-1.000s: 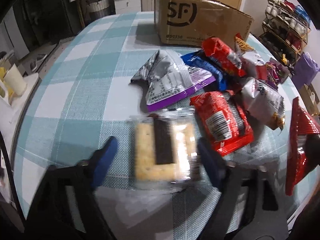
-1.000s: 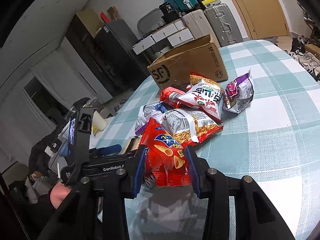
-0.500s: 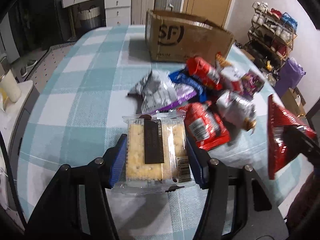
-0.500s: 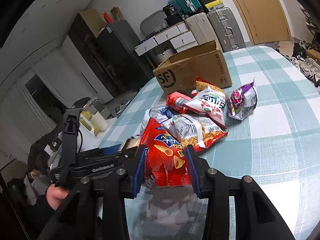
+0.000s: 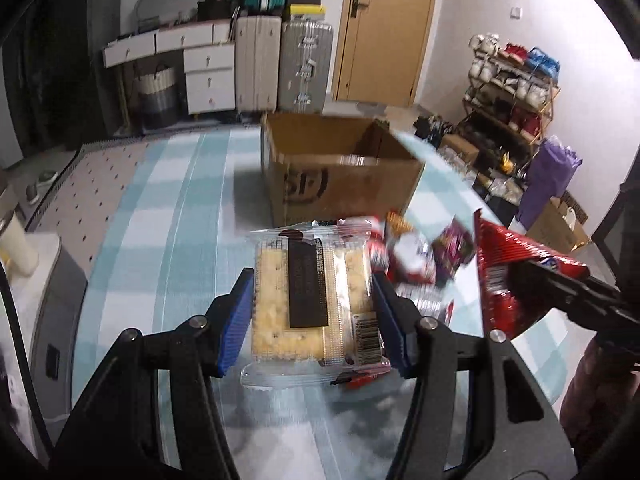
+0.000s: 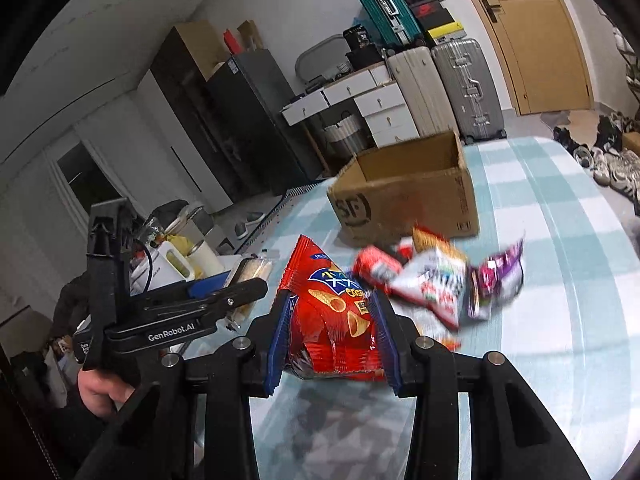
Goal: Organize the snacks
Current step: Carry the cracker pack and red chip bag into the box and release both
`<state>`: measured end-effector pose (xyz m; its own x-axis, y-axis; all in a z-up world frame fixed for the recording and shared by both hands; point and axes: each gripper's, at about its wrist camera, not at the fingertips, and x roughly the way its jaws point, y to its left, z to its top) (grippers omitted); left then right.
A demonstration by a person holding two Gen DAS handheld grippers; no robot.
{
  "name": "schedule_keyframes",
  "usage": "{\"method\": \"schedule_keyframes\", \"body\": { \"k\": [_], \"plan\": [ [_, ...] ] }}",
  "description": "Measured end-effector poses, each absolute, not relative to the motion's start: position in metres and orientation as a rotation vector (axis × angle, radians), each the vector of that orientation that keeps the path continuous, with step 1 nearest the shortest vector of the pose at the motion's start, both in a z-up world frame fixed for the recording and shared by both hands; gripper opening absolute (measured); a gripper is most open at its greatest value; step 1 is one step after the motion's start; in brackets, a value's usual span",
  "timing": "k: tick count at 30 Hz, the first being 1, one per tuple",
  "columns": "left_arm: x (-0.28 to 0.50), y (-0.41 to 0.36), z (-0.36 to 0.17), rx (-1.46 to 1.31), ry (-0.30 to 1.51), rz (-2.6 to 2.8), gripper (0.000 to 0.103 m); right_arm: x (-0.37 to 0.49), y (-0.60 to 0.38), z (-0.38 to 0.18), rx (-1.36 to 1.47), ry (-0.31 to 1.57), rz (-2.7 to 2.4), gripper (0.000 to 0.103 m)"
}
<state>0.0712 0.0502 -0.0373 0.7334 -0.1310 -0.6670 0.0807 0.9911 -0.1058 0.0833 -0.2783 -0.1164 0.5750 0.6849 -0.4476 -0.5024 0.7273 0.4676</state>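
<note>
The left gripper (image 5: 314, 306) clamps the cracker pack (image 5: 310, 300), and the right gripper (image 6: 332, 340) clamps the red chip bag (image 6: 328, 320), both lifted short of the cardboard box (image 5: 344, 176), snack pile (image 6: 436, 280) between.

The snack pile (image 6: 440, 280) is smeared by motion blur, its labels unreadable. The pile is partly covered by the cracker pack (image 5: 316, 300). The cardboard box (image 5: 340, 176) floor is hidden behind its front wall.
</note>
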Motion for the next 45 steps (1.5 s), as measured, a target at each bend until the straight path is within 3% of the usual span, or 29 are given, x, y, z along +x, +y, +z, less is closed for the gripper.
{"method": "schedule_keyframes", "body": {
  "k": [11, 27, 45],
  "plan": [
    [0.131, 0.045, 0.020, -0.026, 0.671, -0.143, 0.055, 0.140, -0.277, -0.064, 0.292, 0.611, 0.706, 0.040],
    [0.247, 0.018, 0.061, -0.034, 0.679, -0.166, 0.055, 0.243, -0.268, -0.026, 0.301, 0.633, 0.669, 0.040],
    [0.339, 0.012, 0.008, -0.062, 0.797, -0.153, 0.055, 0.307, -0.255, -0.059, 0.282, 0.696, 0.537, 0.040]
  ]
}}
